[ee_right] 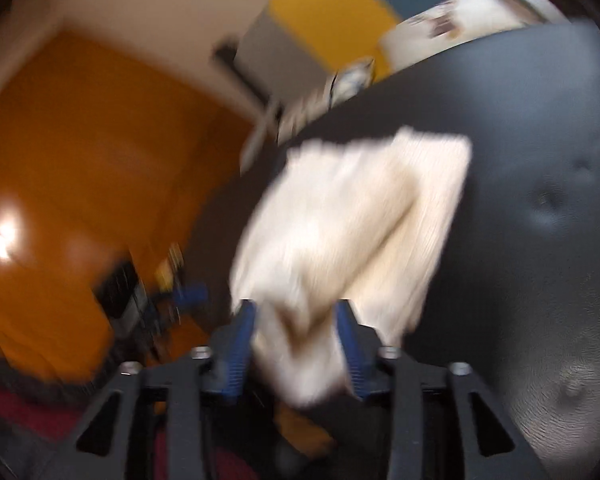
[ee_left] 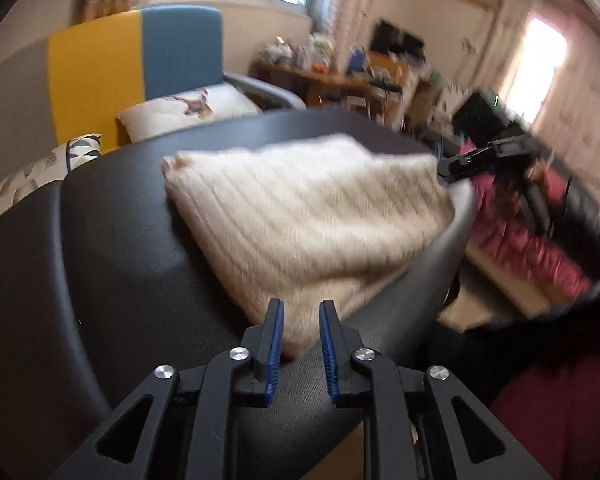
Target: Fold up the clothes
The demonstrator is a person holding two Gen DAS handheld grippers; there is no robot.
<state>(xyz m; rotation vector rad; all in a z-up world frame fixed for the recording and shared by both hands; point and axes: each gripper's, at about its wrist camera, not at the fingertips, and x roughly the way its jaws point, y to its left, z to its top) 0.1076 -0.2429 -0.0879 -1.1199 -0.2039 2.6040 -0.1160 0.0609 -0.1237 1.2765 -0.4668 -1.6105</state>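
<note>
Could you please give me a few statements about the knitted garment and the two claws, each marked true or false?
1. The cream knitted garment lies folded on a black padded surface. True.
2. The left claw is clamped shut on the garment. False: its jaws stand apart, pads clear of the fabric.
3. The garment is red. False: it is cream.
4. A garment corner lies between the right claw's parted jaws. True.

A folded sweater lies on the worktop; a sofa with cushions stands behind.
</note>
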